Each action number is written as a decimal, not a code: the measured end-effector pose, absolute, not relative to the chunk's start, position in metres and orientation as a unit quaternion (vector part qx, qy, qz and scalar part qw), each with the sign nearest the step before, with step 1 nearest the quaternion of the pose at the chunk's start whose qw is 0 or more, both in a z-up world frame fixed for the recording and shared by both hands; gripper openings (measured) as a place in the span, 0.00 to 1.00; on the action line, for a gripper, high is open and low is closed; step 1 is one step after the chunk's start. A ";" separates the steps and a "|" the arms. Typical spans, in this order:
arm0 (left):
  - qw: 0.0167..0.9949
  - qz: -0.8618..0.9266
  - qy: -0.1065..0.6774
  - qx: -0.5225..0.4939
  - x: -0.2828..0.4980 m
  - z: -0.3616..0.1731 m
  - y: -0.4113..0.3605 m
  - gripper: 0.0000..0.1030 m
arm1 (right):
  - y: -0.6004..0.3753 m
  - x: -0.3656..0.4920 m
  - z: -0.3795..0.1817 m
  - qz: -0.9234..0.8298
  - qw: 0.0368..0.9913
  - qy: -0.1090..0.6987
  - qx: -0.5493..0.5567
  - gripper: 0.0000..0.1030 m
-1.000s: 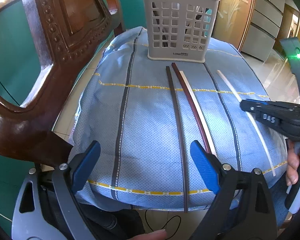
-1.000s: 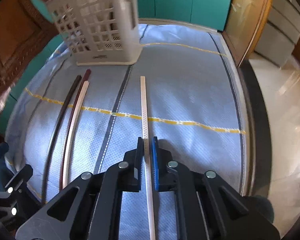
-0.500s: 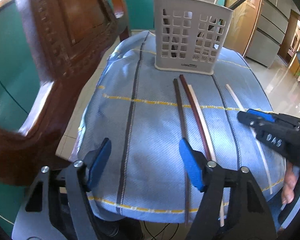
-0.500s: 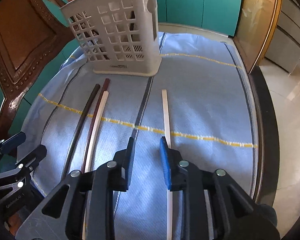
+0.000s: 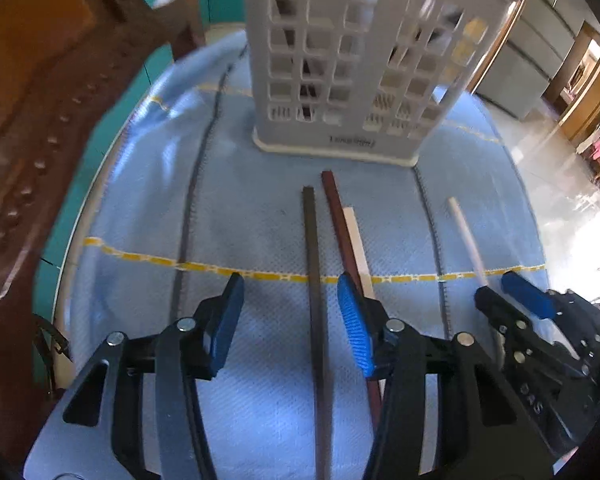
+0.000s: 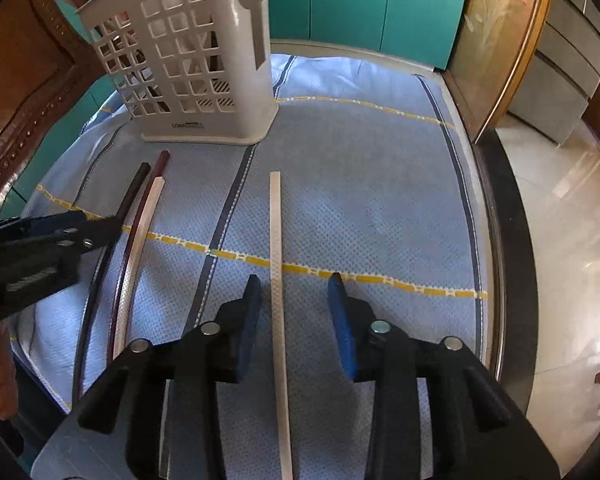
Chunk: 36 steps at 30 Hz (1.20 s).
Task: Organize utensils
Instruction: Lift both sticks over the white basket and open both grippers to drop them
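Several chopsticks lie lengthwise on a blue cloth [image 6: 364, 184] in front of a white slotted basket [image 5: 364, 80] [image 6: 192, 68]. My left gripper [image 5: 288, 304] straddles the dark chopstick [image 5: 314, 272]; its jaws are closing and the pads stand apart from the stick. A red-brown chopstick [image 5: 334, 208] and a white one [image 5: 354, 232] lie just right of it. My right gripper [image 6: 295, 292] is opening around a separate white textured chopstick [image 6: 276, 240], which rests on the cloth untouched by the pads. The right gripper [image 5: 512, 296] shows in the left view, and the left gripper [image 6: 80, 232] in the right view.
A carved wooden chair [image 5: 40, 120] stands close on the left. Teal cabinets [image 6: 360, 0] are behind the table. The table's right edge [image 6: 496, 264] drops to a shiny tiled floor. Some utensils stand inside the basket.
The left gripper has moved forward toward the basket and its jaws have narrowed around the dark chopstick. The right gripper has let go of the white chopstick and spread its jaws.
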<state>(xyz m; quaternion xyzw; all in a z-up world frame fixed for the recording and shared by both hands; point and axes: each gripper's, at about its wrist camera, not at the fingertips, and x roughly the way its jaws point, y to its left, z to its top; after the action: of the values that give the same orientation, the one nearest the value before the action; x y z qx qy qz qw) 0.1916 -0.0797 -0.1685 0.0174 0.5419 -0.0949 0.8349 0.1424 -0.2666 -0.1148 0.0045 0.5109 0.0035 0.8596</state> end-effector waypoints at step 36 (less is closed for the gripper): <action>0.916 -0.130 0.380 -0.010 0.130 0.007 -0.060 0.07 | -0.295 0.089 0.076 0.109 0.949 0.292 0.051 0.06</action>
<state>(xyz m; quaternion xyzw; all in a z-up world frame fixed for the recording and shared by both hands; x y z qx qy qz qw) 0.1299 -0.0597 0.0072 -0.0101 0.3801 -0.1299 0.9157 0.0890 -0.2947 0.0763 0.0513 0.2923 0.1091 0.9487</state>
